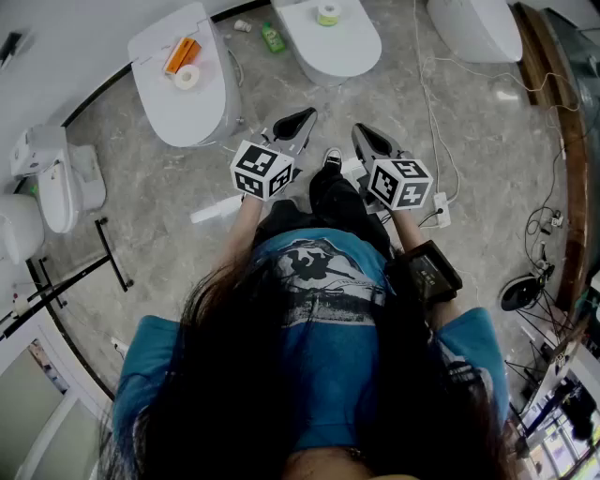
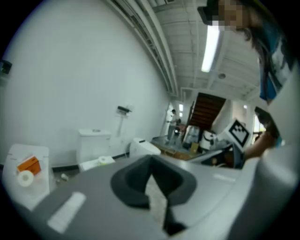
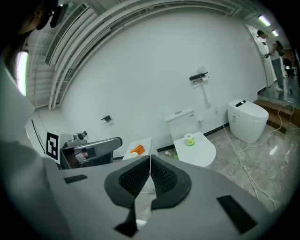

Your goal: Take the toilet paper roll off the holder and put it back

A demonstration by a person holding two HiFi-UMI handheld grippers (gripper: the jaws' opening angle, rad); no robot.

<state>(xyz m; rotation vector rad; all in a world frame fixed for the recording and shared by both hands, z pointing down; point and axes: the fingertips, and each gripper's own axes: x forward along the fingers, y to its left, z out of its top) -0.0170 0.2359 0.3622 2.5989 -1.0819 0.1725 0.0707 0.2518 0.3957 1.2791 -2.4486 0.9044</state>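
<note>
Grey stone floor [image 1: 169, 197] carried everything. On the shut lid of the left toilet [image 1: 173, 103] a white roll [image 1: 187, 77] stood on its end, beside an orange pack [image 1: 181, 53]. Next came the left claw [image 1: 302, 118], held low in front of the person, its jaws pressed together on nothing. The right claw [image 1: 364, 136] was just beside it, also pressed together and empty. Further ahead stood the middle toilet [image 1: 352, 47], with a greenish roll [image 1: 328, 14] on its lid.

In the right gripper view a dark holder [image 3: 199, 78] sat on the wall, above that toilet's tank and to its right. Its bar ran level along the wall. Something pale hung at it, but it was too small to say if this was the roll of the task.

I judge that the task was not yet started. The holder lay well apart from both claws, ahead and higher, and a little to the right, so the right claw seemed the nearer one. A claw would have to spread first and then take the roll across its level axis.
</note>
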